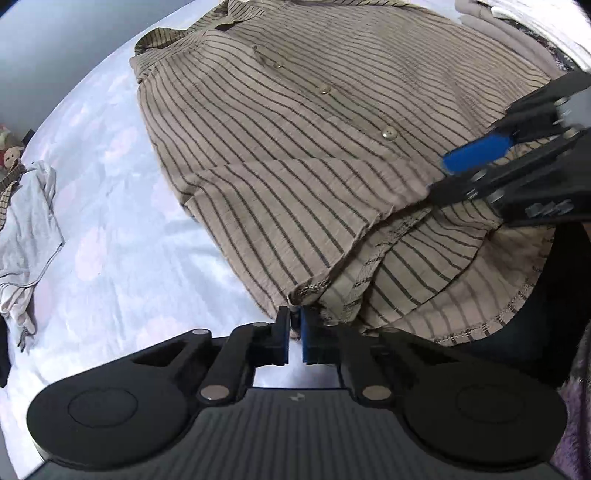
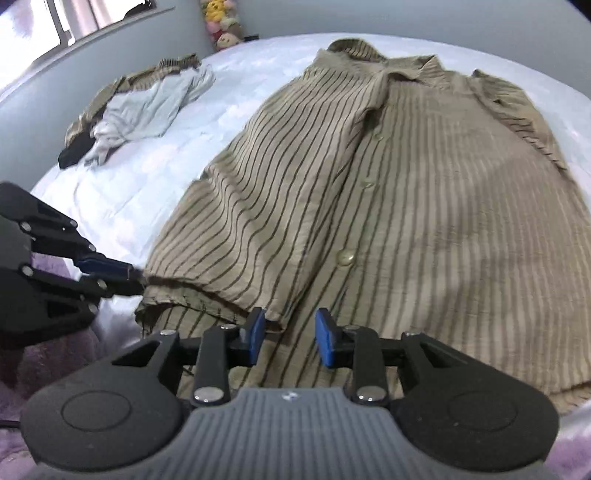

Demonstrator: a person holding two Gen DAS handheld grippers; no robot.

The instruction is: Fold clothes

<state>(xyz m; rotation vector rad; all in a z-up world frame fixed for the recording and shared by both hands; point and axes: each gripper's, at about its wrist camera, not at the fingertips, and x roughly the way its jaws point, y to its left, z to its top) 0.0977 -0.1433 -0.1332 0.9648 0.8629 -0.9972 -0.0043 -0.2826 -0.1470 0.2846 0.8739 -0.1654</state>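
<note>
A beige button-up shirt with dark stripes (image 1: 295, 155) lies spread face up on the pale bedsheet (image 1: 110, 229), collar at the far end. My left gripper (image 1: 294, 323) is shut on the shirt's near hem corner, and a bit of fabric shows between its pads. The right wrist view shows that left gripper (image 2: 131, 275) at the shirt's (image 2: 406, 206) lower left corner. My right gripper (image 2: 290, 326) is open just above the hem near the button placket, with nothing pinched between its blue pads. In the left wrist view the right gripper (image 1: 456, 173) hovers over the shirt's right side.
A crumpled grey garment (image 2: 147, 107) lies with a dark item on the bed to the left, also seen as a grey garment (image 1: 29, 221) at the left wrist view's edge. Plush toys (image 2: 221, 22) sit by the far wall. A purple fuzzy blanket (image 2: 55, 266) borders the near edge.
</note>
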